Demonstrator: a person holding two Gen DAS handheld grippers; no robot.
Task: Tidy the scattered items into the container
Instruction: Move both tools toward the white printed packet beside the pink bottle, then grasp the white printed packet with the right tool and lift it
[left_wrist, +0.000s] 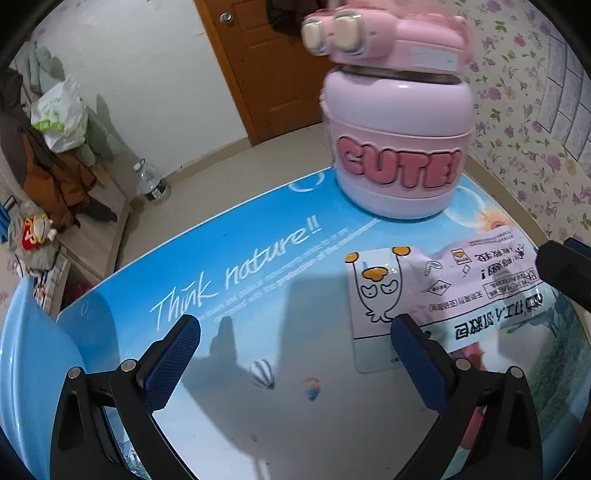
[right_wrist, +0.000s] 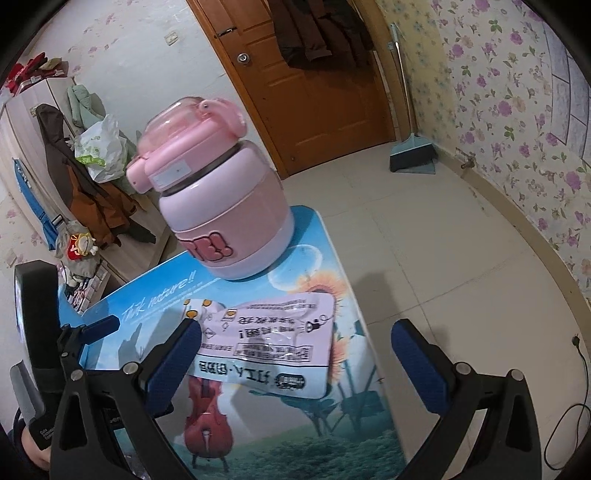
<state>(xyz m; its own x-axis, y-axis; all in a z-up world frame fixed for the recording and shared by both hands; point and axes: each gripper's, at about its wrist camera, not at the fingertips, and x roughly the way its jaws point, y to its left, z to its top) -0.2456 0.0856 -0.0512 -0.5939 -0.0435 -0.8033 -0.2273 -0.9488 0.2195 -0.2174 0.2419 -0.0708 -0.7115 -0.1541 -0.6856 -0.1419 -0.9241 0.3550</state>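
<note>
Both hand-held grippers, left (left_wrist: 295, 365) and right (right_wrist: 295, 365), gape wide, empty, near the snack packet (right_wrist: 266, 343) lying just in front of the pink bottle (right_wrist: 225, 206).

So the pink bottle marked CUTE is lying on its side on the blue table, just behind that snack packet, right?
Not quite: the pink bottle stands upright on the blue table, lid on top, as the right wrist view shows. It is indeed behind the snack packet, which lies flat.

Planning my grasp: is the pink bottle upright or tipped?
Upright. The pink bottle stands on its base on the table, lid on top, beyond the flat snack packet.
</note>
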